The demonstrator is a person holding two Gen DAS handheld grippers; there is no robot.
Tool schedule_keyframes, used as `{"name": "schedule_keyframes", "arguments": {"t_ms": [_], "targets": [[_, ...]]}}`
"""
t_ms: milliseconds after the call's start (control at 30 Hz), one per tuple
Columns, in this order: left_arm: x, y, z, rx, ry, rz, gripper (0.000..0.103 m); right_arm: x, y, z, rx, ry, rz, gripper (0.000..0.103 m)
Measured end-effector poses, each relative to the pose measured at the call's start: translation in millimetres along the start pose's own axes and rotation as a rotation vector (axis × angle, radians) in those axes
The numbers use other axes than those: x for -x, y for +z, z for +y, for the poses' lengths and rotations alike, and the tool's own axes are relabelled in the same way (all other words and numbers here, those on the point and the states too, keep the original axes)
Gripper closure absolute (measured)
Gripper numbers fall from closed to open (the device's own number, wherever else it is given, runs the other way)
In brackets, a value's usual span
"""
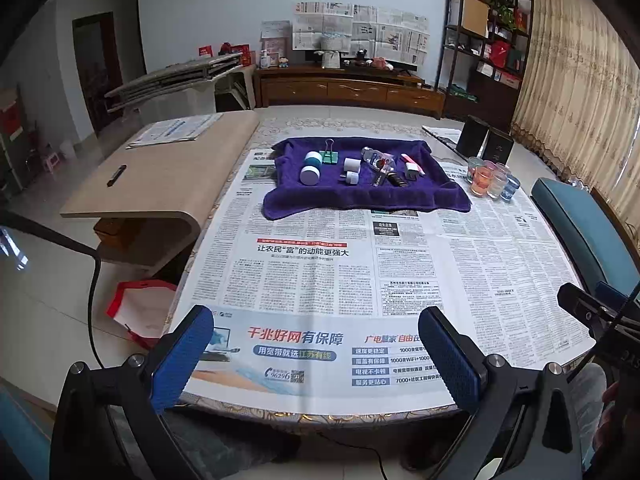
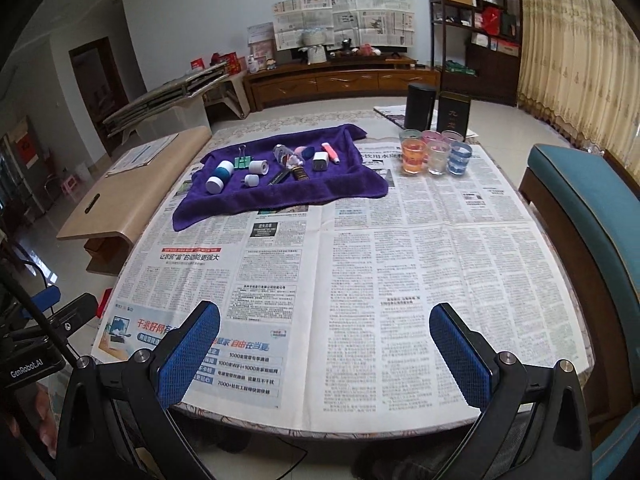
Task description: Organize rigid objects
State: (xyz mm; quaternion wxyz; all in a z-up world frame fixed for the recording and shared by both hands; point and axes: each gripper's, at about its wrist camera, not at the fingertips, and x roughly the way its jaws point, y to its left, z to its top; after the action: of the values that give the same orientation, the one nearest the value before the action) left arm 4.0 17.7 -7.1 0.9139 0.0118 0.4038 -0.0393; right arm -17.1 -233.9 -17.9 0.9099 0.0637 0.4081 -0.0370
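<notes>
A purple towel (image 1: 360, 196) (image 2: 280, 196) lies on the far half of the newspaper-covered table (image 1: 320, 272) (image 2: 380, 264). On it lie a white and teal cylinder (image 1: 311, 168) (image 2: 219, 177), a green binder clip (image 1: 329, 155) (image 2: 242, 160), two small white rolls (image 1: 352, 165) (image 2: 258, 167), a clear bottle (image 1: 376, 158) (image 2: 285, 155), a dark tube (image 2: 299, 173), a white plug (image 1: 411, 171) (image 2: 320, 161) and a pink marker (image 2: 330, 151). My left gripper (image 1: 316, 354) and right gripper (image 2: 324, 356) are open and empty at the near table edge, far from the towel.
Several small coloured glasses (image 1: 490, 178) (image 2: 436, 152) stand right of the towel, with two dark canisters (image 2: 436, 112) behind them. A beige side table (image 1: 160, 176) with a pen stands at the left. A teal chair (image 2: 580, 216) is at the right.
</notes>
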Motion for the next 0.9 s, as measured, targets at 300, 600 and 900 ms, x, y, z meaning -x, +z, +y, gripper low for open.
{"name": "schedule_keyframes", "arguments": {"t_ms": [300,600,900], "targets": [[11.2,-6.8,-3.0,-0.025,0.034,-0.001,0.0,17.4,-9.1,-3.8,-0.013,-0.015,-0.009,0.0],[19.1,-7.5,-1.4,-0.003,0.033,-0.005,0.0,19.2,-9.9,-1.8,-0.008,-0.022,-0.007,0.0],[29.1,-8.1,1.2,0.002,0.028,-0.01,0.0,28.1,-11.0,3.5,0.004,-0.019,-0.021,0.0]]}}
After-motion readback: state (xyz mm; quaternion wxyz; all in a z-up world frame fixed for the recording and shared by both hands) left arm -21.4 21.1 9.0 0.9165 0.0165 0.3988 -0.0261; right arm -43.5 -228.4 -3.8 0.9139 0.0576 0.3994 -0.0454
